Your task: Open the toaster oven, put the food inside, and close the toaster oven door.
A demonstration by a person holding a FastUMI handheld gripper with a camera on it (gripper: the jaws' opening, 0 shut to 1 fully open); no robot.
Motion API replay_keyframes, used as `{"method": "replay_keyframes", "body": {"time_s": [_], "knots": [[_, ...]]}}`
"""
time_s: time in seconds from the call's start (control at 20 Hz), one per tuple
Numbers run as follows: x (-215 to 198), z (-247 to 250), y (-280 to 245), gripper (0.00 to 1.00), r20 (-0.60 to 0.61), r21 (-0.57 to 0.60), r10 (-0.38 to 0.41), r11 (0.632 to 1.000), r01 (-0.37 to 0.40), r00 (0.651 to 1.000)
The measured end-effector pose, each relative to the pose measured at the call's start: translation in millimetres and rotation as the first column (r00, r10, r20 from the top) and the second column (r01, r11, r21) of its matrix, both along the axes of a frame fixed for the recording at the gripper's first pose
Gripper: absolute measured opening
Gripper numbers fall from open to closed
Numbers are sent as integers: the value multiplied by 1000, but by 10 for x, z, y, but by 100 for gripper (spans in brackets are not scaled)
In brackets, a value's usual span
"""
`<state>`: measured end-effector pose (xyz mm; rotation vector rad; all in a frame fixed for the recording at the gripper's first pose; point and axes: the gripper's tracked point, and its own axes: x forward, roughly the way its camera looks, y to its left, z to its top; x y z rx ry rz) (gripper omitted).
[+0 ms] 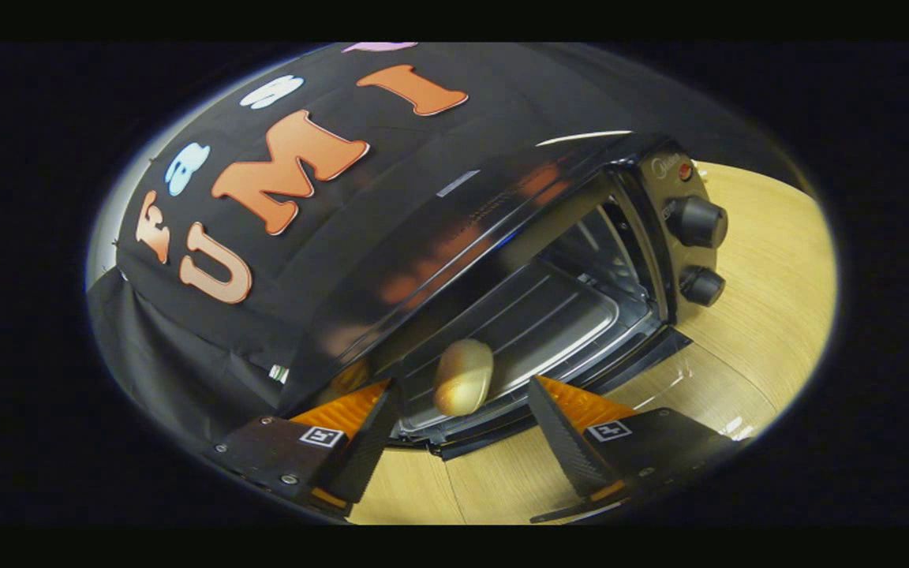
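The bread roll [463, 377] lies on the tray [533, 323] inside the open toaster oven [581, 260], just ahead of the gripper [458, 410], whose fingers stand spread, grasping nothing. The food looks placed, so closing the door [660, 371] comes next, likely needing a lift from under its edge. The oven sits on a pale wooden table [770, 315].

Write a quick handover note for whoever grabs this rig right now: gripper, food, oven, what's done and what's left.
Gripper: open, fingers apart on either side of the bread roll, not pressing it.
Bread roll: on the metal tray inside the toaster oven, near the tray's front edge.
Door: folded down, open, over the wooden table.
Done: oven opened, food appears placed inside.
Left: draw the gripper back, lift the door shut.
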<state>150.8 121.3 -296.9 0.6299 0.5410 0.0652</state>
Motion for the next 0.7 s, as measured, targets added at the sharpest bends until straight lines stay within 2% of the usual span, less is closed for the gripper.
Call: {"method": "replay_keyframes", "body": {"time_s": [0.3, 0.45, 0.6, 0.7], "knots": [[-367, 56, -126, 98, 12, -64, 18, 998, -17, 1000], [-595, 75, -294, 98, 26, -151, 22, 988, -18, 999], [-871, 20, -413, 98, 15, -270, 49, 962, -44, 999], [-1107, -61, -466, 98, -6, -369, 87, 926, -83, 996]]}}
